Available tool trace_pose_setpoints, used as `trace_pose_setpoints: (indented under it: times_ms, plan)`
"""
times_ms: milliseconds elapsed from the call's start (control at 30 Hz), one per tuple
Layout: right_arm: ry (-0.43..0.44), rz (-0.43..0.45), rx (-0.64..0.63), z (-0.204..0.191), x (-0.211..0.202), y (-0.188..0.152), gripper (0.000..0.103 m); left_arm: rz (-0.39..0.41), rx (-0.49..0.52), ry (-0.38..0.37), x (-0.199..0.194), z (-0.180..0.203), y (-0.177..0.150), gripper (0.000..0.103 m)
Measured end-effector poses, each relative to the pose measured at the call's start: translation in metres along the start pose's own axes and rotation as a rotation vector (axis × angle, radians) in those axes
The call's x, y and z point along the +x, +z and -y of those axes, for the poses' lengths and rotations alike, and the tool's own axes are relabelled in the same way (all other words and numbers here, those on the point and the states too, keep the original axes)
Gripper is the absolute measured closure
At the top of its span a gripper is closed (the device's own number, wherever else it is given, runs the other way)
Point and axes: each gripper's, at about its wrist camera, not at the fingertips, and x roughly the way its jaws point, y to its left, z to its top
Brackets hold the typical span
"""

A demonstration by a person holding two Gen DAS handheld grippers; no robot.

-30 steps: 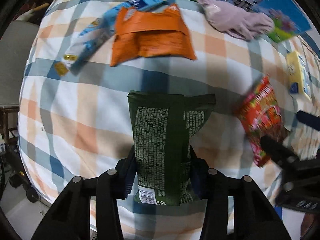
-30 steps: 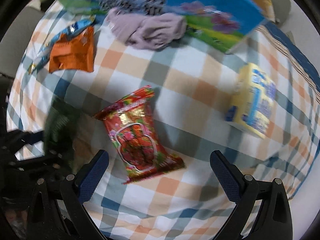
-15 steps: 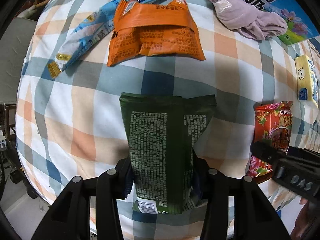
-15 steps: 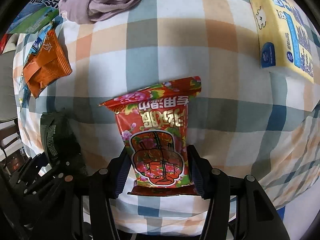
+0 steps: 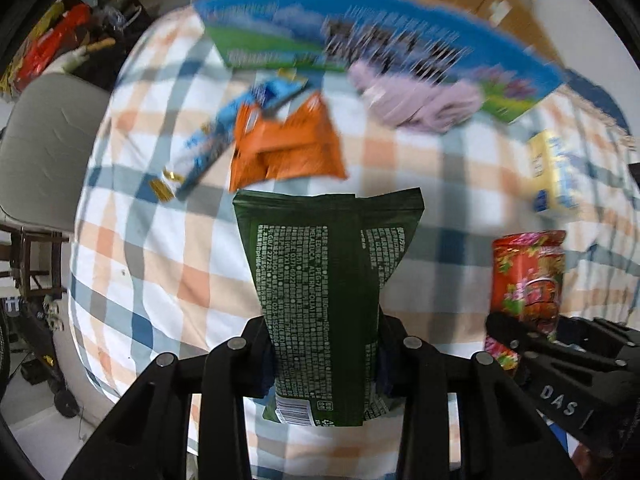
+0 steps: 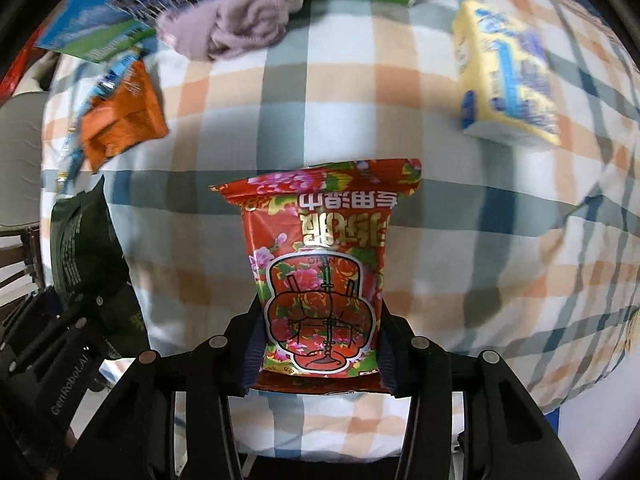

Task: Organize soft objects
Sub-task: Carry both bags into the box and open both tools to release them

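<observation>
left hand-held gripper (image 5: 322, 354) clamps green pouch (image 5: 324, 280) | right hand-held gripper (image 6: 318, 350) clamps red packet (image 6: 320, 264) (both lifted)

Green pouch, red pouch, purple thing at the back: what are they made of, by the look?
Green pouch: likely matte plastic film; dull, no glare, sealed flat top edge.
Red pouch: glossy plastic or foil laminate; bright highlights, metallic gold print.
Purple thing: soft fabric by its bunched, rounded folds; too blurred to name the weave.

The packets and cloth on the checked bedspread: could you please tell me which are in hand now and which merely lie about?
In hand:
green pouch, in left tongs
red floral packet, in right tongs

Lying about:
orange packet
blue wrapper
lilac cloth
yellow pack
</observation>
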Motion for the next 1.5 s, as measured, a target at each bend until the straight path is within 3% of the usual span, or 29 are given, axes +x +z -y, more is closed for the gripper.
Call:
trace_pose_setpoints:
  times_ms: [267,433,600,800,1067,1267,1500]
  plan:
    - [0.09,0.117,-0.002,-0.006,-0.097,-0.026,0.054,0.154,0.041,-0.083,-0.089,0.011,0.018,0.07]
    - [0.155,0.203,0.009,0.002,-0.151,-0.024,0.054,0.197,0.078,-0.144,-0.137,0.031,0.064,0.07]
    - [0.202,0.274,0.035,-0.003,-0.195,0.003,0.054,0.202,0.116,-0.176,-0.15,0.029,0.122,0.07]
    - [0.172,0.326,0.096,-0.016,-0.217,0.068,0.054,0.165,0.157,-0.179,-0.138,0.028,0.205,0.07]
    - [0.145,0.32,0.148,-0.027,-0.201,0.179,0.055,0.043,0.195,-0.208,-0.077,0.038,0.298,0.07]
    - [0.098,0.285,0.161,-0.032,-0.163,0.261,0.055,-0.065,0.193,-0.238,-0.017,0.047,0.347,0.07]
    - [0.05,0.237,0.151,-0.031,-0.116,0.326,0.055,-0.168,0.213,-0.272,0.027,0.06,0.376,0.07]
